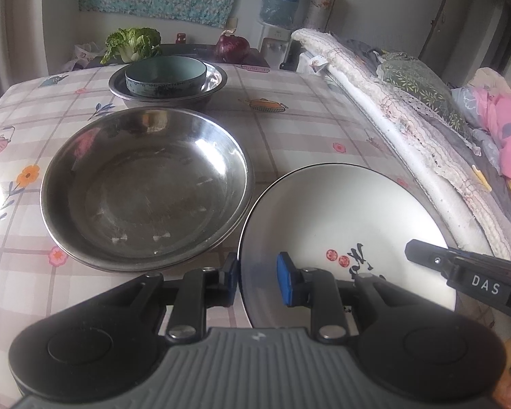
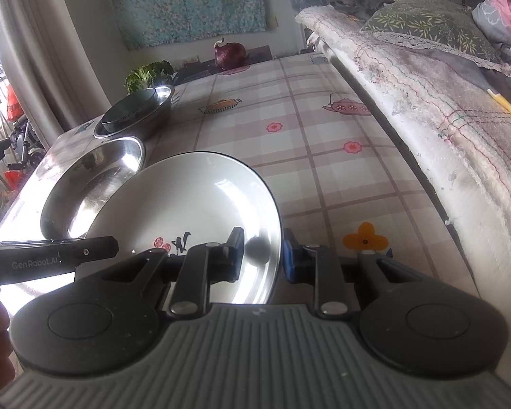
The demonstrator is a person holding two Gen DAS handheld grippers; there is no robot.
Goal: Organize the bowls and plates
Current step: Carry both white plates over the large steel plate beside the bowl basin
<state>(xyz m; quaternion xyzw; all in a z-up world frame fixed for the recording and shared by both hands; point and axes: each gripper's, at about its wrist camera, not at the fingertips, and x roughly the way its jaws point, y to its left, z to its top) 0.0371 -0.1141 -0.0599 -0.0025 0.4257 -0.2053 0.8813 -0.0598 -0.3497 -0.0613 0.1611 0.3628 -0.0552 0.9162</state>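
Checked tablecloth (image 1: 289,126) over table beside quilted bedding (image 2: 426,109). Stacked steel basins (image 1: 146,187) at 10 o'clock; white plate (image 1: 337,225) at 4 o'clock, rim straddled by left gripper (image 1: 259,279) and right gripper (image 2: 264,254), both half-open, grip uncertain. Teal bowl (image 1: 165,76) in steel bowl (image 1: 218,81) at 12 o'clock.

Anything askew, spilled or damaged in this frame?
No spills or breakage. The white plate sits tilted rather than flat, its rim straddled by the left tongs and right tongs.
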